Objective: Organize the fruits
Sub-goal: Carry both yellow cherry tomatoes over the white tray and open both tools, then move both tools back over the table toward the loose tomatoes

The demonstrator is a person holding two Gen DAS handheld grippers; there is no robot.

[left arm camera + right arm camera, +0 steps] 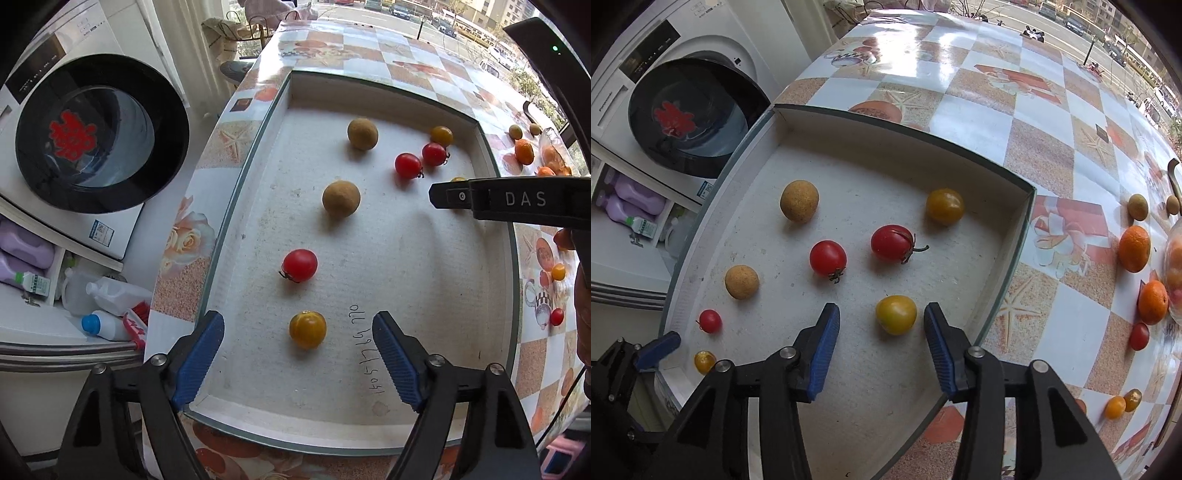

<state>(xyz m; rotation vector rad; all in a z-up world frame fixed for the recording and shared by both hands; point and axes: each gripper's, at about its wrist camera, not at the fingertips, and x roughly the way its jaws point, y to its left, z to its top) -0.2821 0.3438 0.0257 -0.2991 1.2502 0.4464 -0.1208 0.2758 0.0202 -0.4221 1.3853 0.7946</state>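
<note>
A shallow white box (373, 86) on the patterned table holds several small fruits. My left gripper (299, 321) stands open over its near end, with a yellow tomato (307, 329) lying free between the blue pads. Ahead lie a red tomato (299, 265) and two brown longans (341, 208). My right gripper (882, 308) is open too. A yellow-green tomato (896, 314) rests on the box floor between its pads, and neither pad touches it. Two red tomatoes (827, 258) and another yellow tomato (945, 206) lie beyond it.
Oranges (1134, 248), a glass bowl (1176, 269) and loose tomatoes (1114, 407) sit on the table to the right of the box. A washing machine (99, 133) and bottles (107, 325) stand off the table's left edge.
</note>
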